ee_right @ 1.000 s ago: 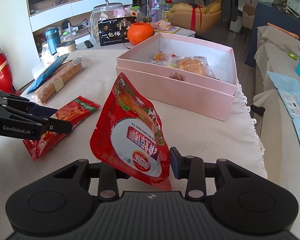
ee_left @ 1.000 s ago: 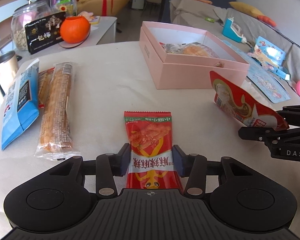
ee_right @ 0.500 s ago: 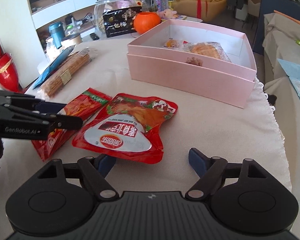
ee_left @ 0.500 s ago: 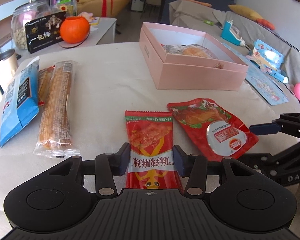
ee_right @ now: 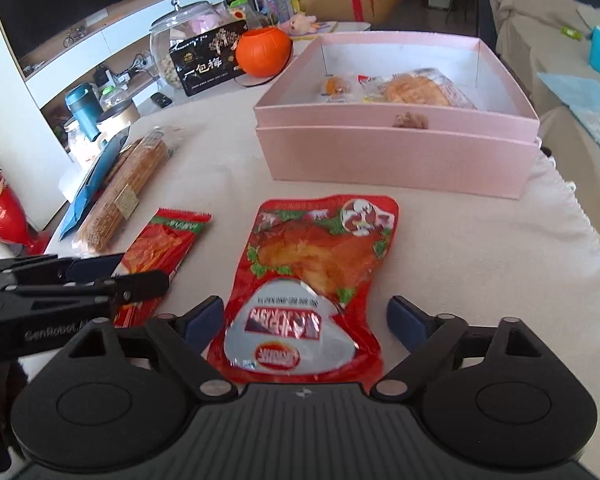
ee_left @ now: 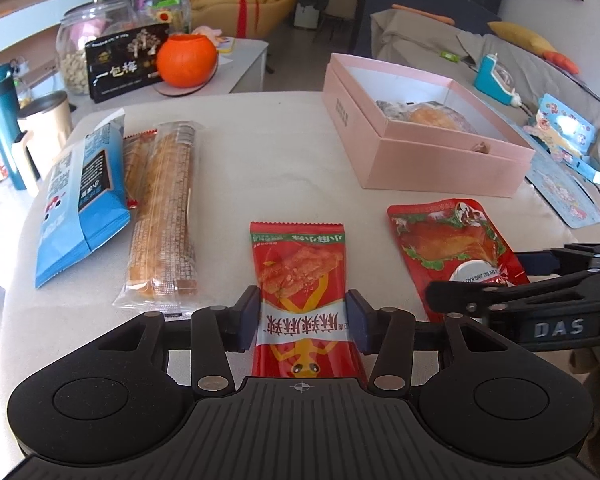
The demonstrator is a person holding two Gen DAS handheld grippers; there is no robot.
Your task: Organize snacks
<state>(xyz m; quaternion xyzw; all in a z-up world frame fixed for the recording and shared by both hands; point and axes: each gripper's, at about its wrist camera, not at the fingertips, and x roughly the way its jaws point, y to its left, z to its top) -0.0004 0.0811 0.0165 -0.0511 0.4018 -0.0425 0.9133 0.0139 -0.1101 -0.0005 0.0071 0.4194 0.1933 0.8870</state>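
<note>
My left gripper is shut on a red spicy-strip packet that lies on the white tablecloth; the packet also shows in the right wrist view. My right gripper is open, its jaws wide on either side of a red chicken-leg pouch lying flat on the cloth, and the jaws do not touch it. The pouch shows in the left wrist view too. An open pink box with wrapped pastries inside stands behind the pouch.
A long wafer-roll packet and a blue bag lie at the left. An orange pumpkin pot, a black box, a glass jar and cups stand at the back left. The table edge runs right of the pink box.
My right gripper lowered the chicken-leg pouch from upright to flat on the cloth, let go and opened. My left gripper stayed shut on the spicy-strip packet.
</note>
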